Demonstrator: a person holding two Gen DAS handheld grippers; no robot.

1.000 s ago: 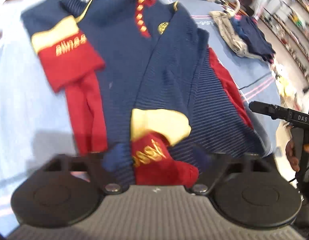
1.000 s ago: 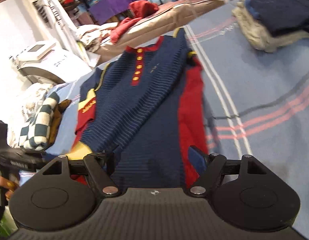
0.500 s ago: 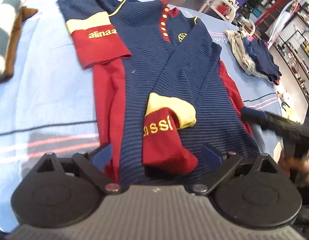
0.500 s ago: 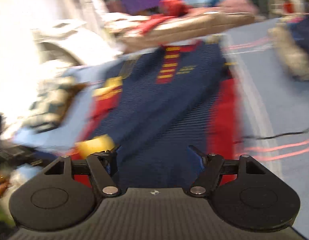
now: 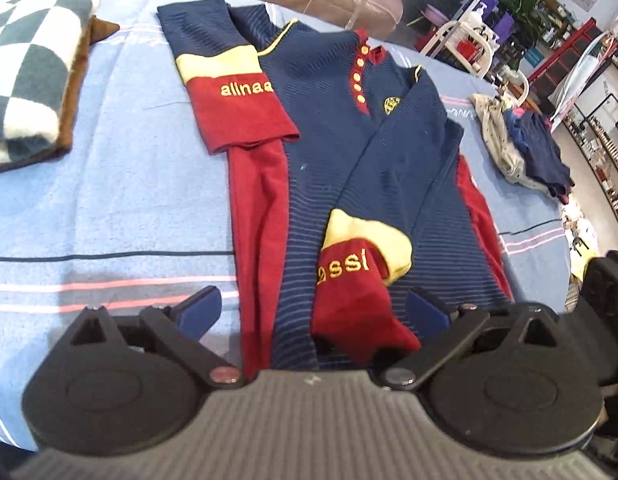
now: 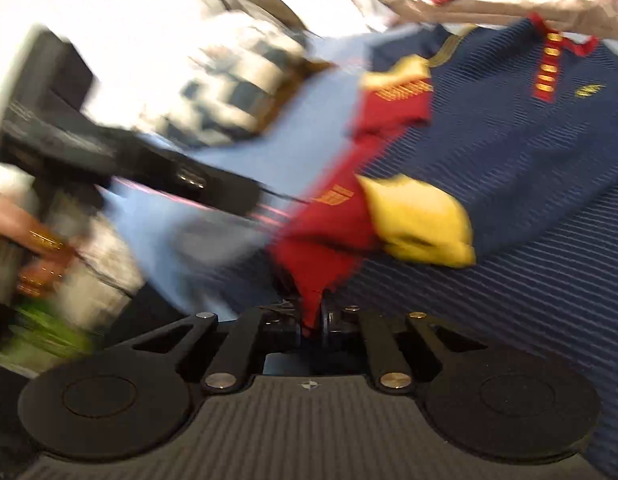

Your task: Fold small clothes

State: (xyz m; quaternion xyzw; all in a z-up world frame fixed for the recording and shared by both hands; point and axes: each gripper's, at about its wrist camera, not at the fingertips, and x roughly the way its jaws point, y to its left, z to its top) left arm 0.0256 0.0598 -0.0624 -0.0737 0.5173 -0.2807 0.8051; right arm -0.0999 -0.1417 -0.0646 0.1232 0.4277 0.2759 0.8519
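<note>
I see one navy striped shirt (image 5: 329, 152) with red side panels, yellow-and-red sleeves and five yellow buttons, flat on the blue bedsheet (image 5: 89, 200). My left claw (image 5: 313, 312) gapes wide, holding nothing; my right claw (image 6: 311, 322) pinches the red cuff (image 6: 321, 256) (blurred view). Two other clothing piles lie nearby.

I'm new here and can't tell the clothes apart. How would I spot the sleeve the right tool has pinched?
Start at the big navy striped shirt spread on the blue blanket. One sleeve lies out flat at its side; the folded sleeve crosses the shirt's front. Its red cuff below a yellow band sits between the right gripper fingers.
</note>
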